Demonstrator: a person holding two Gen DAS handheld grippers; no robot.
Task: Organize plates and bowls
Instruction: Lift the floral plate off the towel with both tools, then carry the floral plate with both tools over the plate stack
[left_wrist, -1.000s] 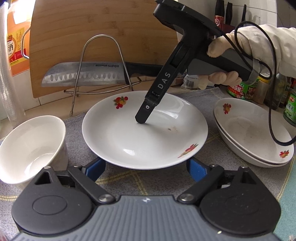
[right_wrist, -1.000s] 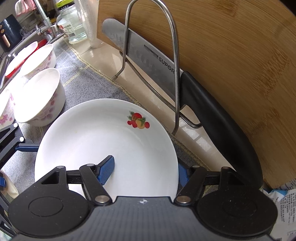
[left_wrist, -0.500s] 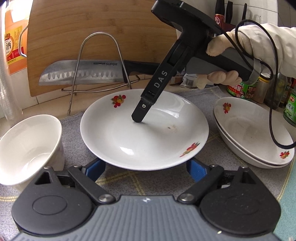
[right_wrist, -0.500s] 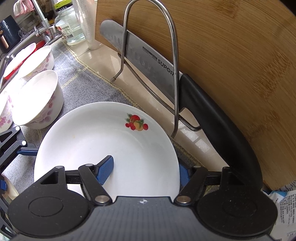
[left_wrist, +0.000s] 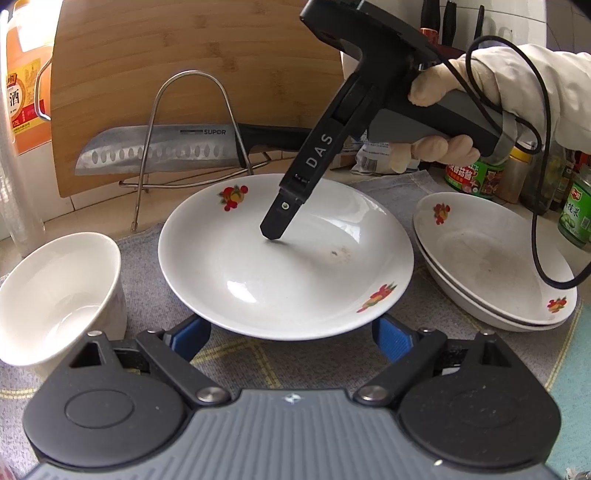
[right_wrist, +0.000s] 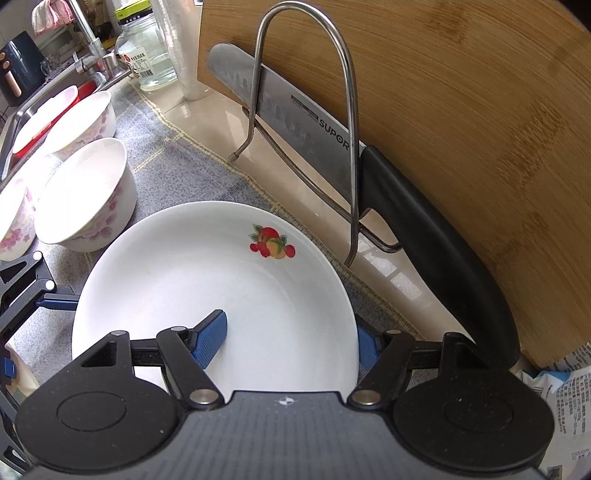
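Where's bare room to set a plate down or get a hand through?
Free: grey mat between the floral bowls and the wire rack; mat strip between the fruit-print plate and the left gripper. Crowded: stacked plates and jars on one side, bowls on the other.

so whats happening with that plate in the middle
A person's right hand-held gripper straddles the rim of the fruit-print plate on the grey mat, one finger inside and one outside. The left hand-held gripper waits open at the plate's near edge. Two matching plates sit stacked to its right.
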